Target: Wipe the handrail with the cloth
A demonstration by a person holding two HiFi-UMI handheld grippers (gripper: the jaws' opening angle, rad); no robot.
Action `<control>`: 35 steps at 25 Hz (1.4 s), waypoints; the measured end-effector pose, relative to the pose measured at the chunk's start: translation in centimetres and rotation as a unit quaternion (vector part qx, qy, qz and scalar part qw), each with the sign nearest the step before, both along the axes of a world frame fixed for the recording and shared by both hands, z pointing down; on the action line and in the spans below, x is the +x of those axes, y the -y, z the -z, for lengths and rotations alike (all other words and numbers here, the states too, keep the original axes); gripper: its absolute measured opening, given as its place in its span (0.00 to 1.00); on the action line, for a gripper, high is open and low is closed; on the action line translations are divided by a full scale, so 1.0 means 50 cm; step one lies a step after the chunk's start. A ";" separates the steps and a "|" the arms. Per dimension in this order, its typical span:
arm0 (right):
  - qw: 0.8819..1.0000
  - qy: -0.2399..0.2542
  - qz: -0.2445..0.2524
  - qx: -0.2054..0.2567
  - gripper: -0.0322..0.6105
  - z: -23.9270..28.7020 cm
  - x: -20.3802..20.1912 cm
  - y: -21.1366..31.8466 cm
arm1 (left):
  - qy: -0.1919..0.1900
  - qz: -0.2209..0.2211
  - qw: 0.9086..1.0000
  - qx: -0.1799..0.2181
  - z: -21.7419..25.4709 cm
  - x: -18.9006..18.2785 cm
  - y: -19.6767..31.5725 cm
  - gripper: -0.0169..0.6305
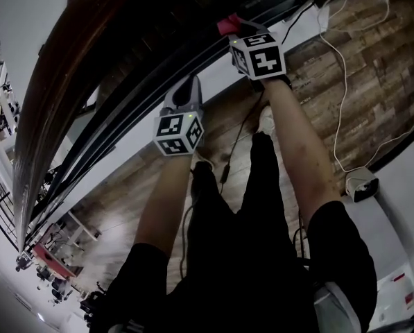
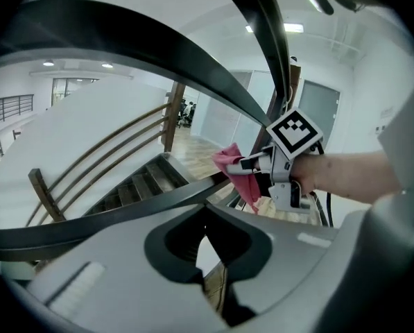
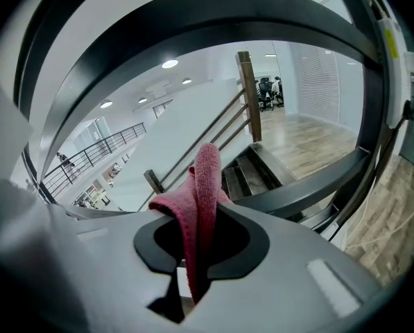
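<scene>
Right gripper [image 1: 240, 28] clamped on cloth [image 3: 203, 186], right at handrail [image 2: 137, 210]; contact not confirmable. Left gripper [image 1: 187, 87] closed, empty, lower along rail. No wiped stretch visible, so probably most still to do.

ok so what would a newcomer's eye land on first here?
The pink-red cloth, pinched in the shut right gripper and standing up in a fold at the middle of the right gripper view. Next comes the dark curved handrail, which sweeps across the upper left of the head view. The left gripper is shut on nothing and is held close to the railing bars.
</scene>
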State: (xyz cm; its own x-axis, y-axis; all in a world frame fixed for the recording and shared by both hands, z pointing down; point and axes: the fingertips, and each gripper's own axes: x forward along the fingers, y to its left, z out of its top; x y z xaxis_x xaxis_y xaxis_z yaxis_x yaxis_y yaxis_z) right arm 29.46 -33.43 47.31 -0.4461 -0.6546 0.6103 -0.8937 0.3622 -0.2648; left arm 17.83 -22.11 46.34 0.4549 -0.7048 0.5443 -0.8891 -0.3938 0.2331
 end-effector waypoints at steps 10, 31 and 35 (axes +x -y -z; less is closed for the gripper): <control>0.998 -0.052 0.022 0.004 0.12 0.001 -0.080 -0.021 | -0.014 0.060 0.998 0.011 0.022 -0.134 -0.017 0.02; 0.982 -0.123 0.145 -0.014 0.12 -0.026 -0.325 -0.131 | -0.020 0.160 0.987 0.010 0.001 -0.372 -0.146 0.02; 0.981 -0.136 0.136 -0.002 0.12 -0.026 -0.352 -0.134 | -0.024 0.183 0.983 0.013 -0.001 -0.408 -0.165 0.02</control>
